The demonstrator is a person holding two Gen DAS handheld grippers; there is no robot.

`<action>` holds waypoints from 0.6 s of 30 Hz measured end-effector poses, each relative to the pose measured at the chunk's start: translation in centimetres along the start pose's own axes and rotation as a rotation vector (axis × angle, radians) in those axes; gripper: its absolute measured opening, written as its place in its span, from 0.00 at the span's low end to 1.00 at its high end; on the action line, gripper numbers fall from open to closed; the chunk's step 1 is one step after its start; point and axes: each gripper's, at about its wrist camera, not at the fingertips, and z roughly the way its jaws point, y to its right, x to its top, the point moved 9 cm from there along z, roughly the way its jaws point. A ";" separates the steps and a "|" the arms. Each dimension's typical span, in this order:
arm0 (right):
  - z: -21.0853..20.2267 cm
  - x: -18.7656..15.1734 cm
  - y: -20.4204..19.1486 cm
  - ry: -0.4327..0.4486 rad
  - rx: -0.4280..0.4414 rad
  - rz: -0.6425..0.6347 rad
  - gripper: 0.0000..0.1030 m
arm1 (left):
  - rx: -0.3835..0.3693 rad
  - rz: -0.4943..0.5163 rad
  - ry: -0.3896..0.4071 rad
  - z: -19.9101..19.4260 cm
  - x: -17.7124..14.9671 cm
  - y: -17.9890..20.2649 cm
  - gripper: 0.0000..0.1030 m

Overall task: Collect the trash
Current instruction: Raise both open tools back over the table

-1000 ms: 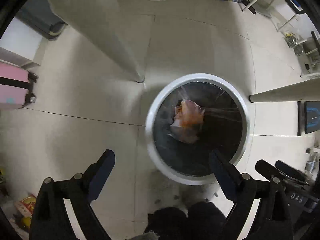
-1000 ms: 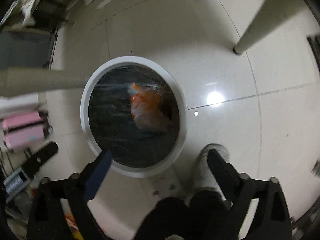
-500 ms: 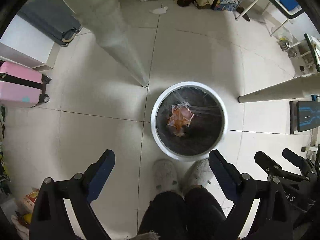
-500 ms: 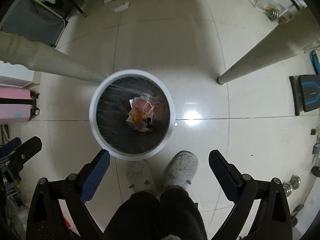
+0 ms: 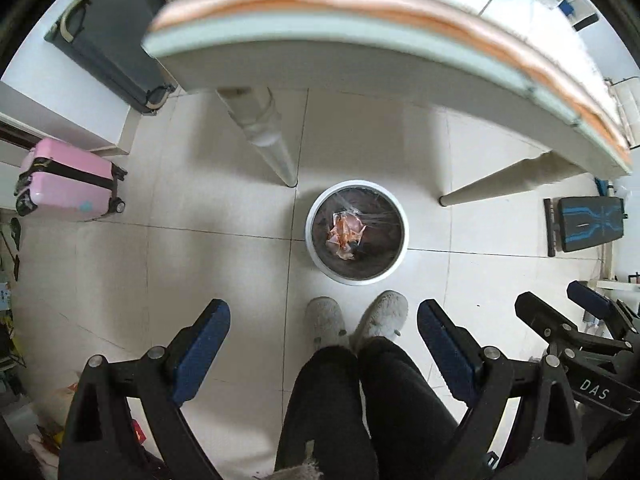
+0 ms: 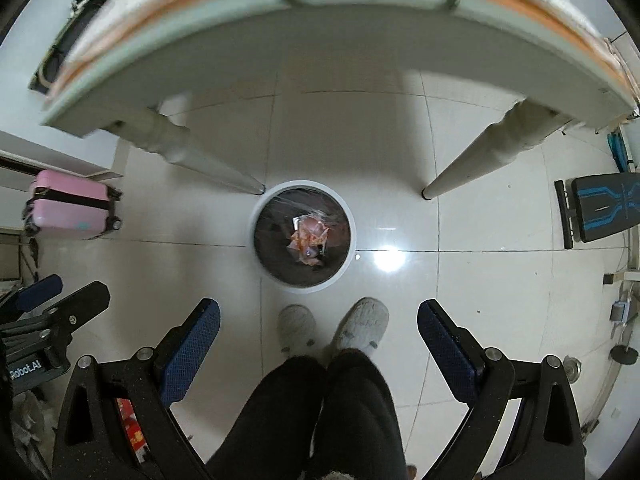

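A round white trash bin [image 5: 394,263] [image 6: 260,268] lined with a dark bag stands on the tiled floor below the table. Crumpled orange and clear wrapper trash [image 5: 345,232] [image 6: 309,238] lies inside it. My left gripper [image 5: 323,340] is open and empty, high above the floor, nearer me than the bin. My right gripper [image 6: 319,338] is likewise open and empty. The right gripper's body shows at the right edge of the left wrist view, and the left one's at the left edge of the right wrist view.
The white table's edge [image 5: 360,46] [image 6: 320,16] spans the top, its legs [image 5: 276,156] [image 6: 472,168] flanking the bin. A person's slippered feet [image 5: 356,320] [image 6: 332,328] stand by the bin. A pink suitcase [image 5: 68,184] [image 6: 68,204] sits left, a black bench [image 5: 588,228] right.
Both grippers have risen well away from the bin, which now looks much smaller. The table edge has come into view at the top. Both stay open and empty.
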 end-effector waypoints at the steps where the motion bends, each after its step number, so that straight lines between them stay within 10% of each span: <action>1: -1.2 -0.2 -0.4 -0.002 0.005 0.000 0.97 | -0.002 0.003 0.007 -0.9 0.0 0.1 0.93; 10: -13.3 2.2 -1.7 0.065 0.101 0.064 0.97 | -0.006 -0.012 0.141 -9.4 5.2 1.0 0.93; 18: -19.7 14.3 3.1 0.192 0.098 0.150 0.97 | 0.066 0.029 0.280 -14.2 17.9 5.3 1.00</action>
